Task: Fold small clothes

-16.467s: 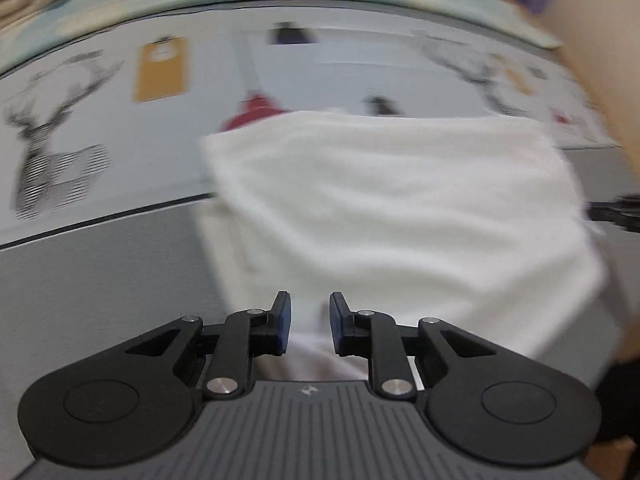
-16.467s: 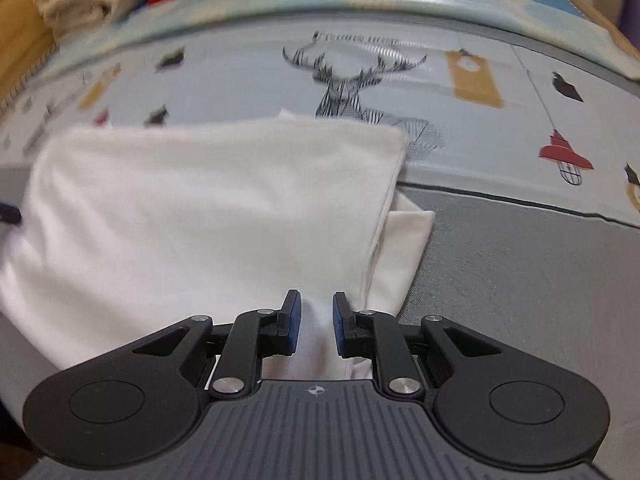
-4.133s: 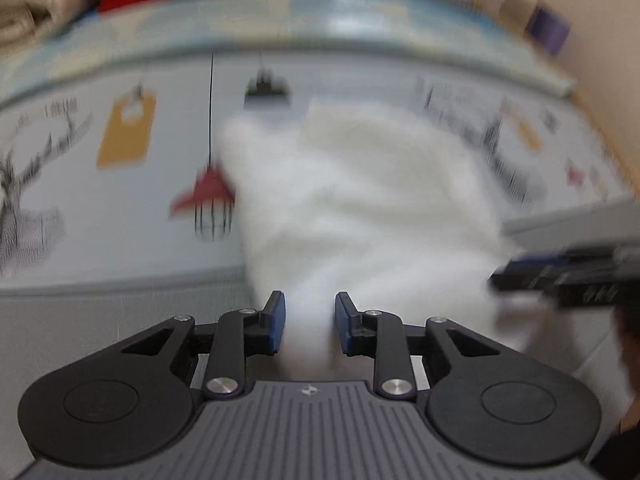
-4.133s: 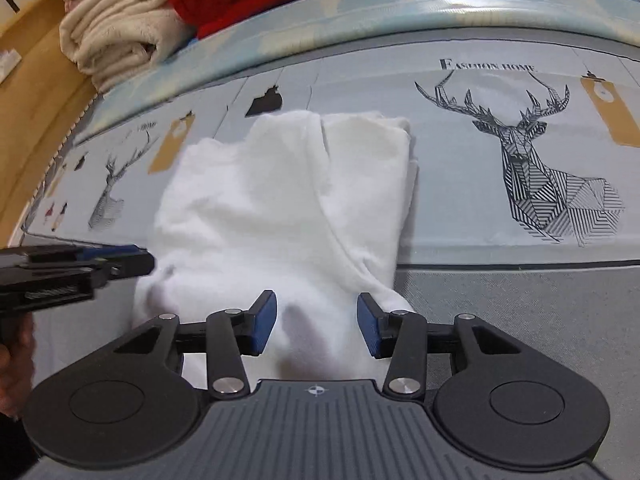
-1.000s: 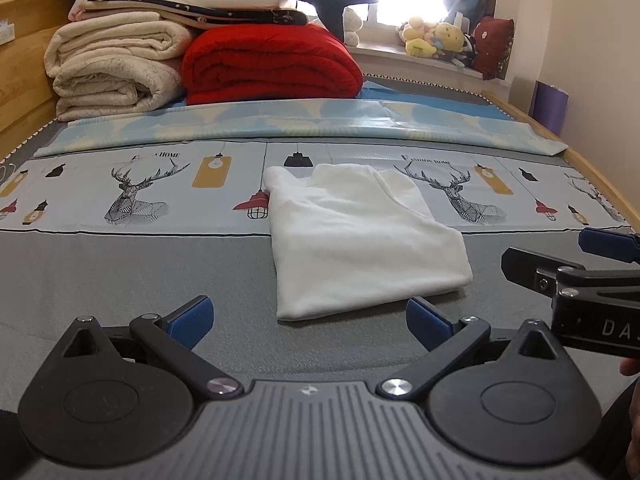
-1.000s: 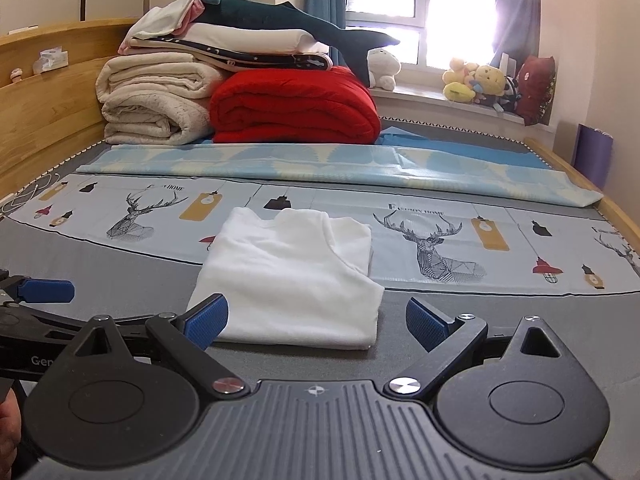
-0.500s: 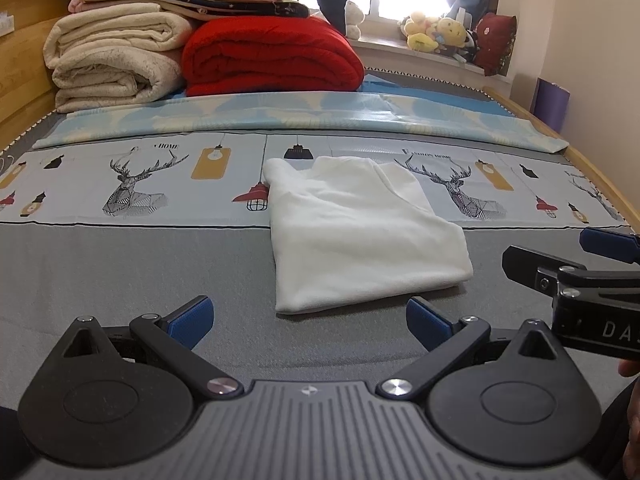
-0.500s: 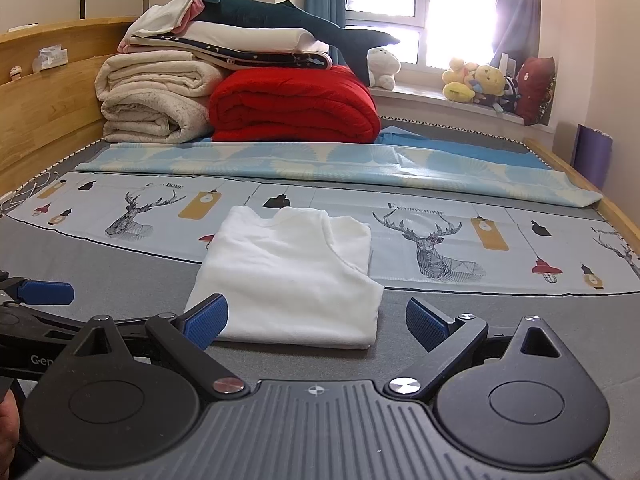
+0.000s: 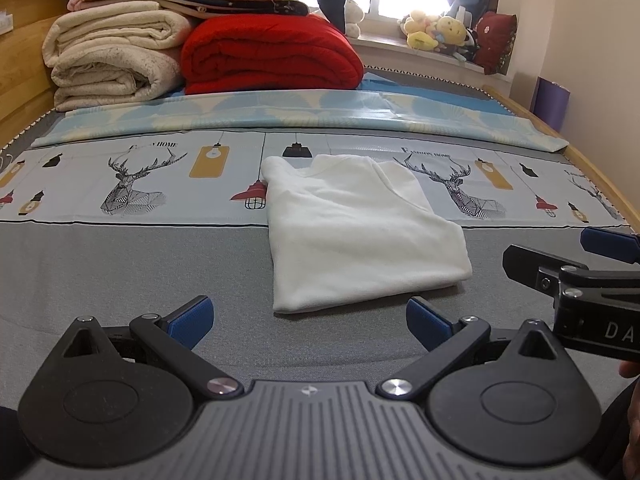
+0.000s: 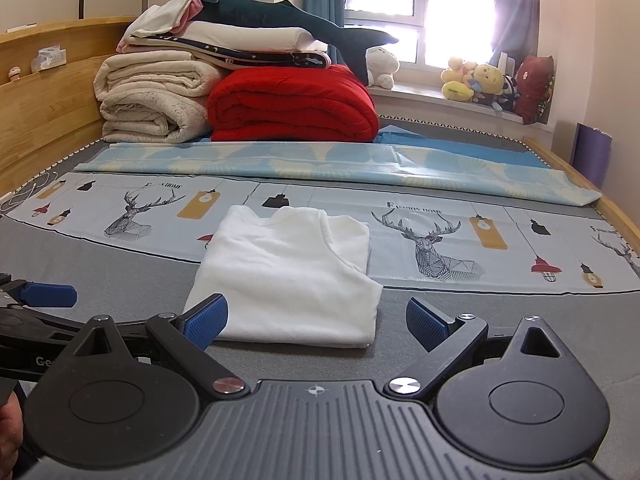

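Since a second ago almost nothing has shifted: your left view has eased slightly closer to the bed, the garment lies as it did, and both sets of jaws stay spread.

Your left gripper has its jaws wide, holding nothing, above the grey part of the bed near its foot edge. Your right gripper is likewise wide and empty, beside the left one; each appears at the side of the other's view.

White garment: folded into a compact, roughly rectangular bundle, lying flat at about mid-width of the bed. Its far half rests on the deer-print sheet, its near half on the grey cover. A folded flap shows along its right side. Neither gripper touches it; it lies just beyond the fingertips.

Toward the head of the bed: a pale blue patterned strip, then a red blanket beside rolled cream blankets, with more bedding stacked on top. Soft toys sit on the window sill.
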